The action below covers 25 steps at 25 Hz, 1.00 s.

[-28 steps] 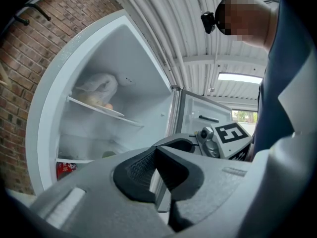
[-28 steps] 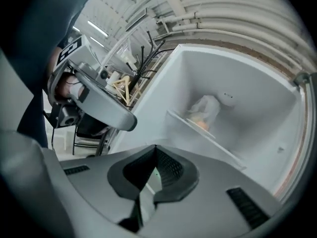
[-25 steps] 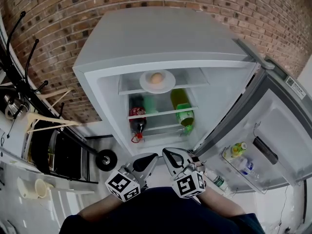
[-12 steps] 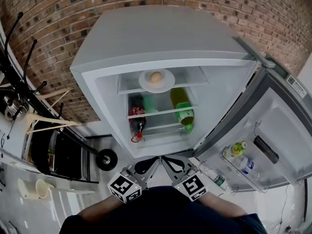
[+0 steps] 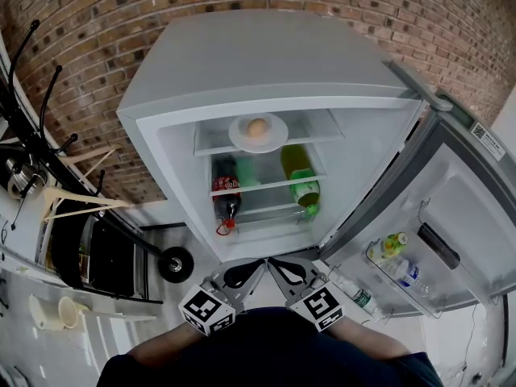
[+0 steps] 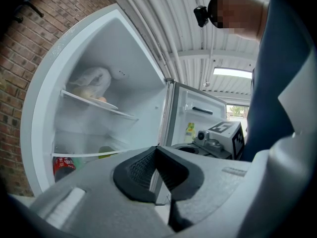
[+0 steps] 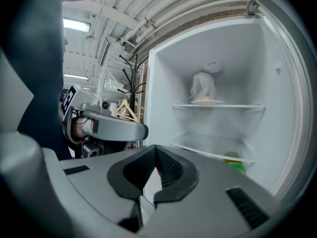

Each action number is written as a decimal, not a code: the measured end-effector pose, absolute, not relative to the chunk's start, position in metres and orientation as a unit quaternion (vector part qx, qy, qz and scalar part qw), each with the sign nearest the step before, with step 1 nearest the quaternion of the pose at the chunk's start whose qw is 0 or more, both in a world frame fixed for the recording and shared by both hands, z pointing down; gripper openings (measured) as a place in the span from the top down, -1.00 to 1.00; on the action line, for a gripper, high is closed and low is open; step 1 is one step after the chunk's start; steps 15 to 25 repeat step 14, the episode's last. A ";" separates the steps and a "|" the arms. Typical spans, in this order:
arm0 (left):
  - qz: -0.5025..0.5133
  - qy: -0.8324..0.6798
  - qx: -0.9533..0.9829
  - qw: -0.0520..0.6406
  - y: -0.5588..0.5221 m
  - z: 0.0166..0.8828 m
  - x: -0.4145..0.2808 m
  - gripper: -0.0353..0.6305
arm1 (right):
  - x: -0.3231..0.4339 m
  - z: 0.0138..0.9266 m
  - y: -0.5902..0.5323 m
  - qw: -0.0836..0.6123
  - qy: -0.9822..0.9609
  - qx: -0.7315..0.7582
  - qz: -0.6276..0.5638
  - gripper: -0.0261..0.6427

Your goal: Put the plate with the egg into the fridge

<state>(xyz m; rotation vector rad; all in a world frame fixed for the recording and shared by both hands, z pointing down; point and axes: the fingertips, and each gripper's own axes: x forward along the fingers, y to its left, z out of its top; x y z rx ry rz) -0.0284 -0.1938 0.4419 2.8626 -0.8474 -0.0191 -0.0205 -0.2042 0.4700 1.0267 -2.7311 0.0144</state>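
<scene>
The plate with the egg sat on the top shelf inside the open fridge. The left tongs and right tongs were both closed and empty, side by side in front of the fridge opening

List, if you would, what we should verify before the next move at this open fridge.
1. Round white plate with the tan egg sits on the top glass shelf: ok.
2. Left tongs shut, nothing between them: ok.
3. Right tongs shut, nothing between them: ok.
4. Both tongs outside the white fridge compartment: ok.
5. Grey fridge door closed: not ok, it stands wide open.
6. Small bottles in the door rack seated securely: cannot tell.
</scene>
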 end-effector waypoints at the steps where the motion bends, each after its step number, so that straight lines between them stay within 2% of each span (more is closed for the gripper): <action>1: -0.007 -0.283 0.956 0.078 -0.193 0.442 -0.028 0.88 | -0.020 0.470 -0.204 0.112 -0.930 0.349 0.006 0.89; 25: -0.007 -0.284 0.956 0.076 -0.188 0.441 -0.028 0.88 | -0.020 0.471 -0.199 0.111 -0.931 0.349 0.008 0.89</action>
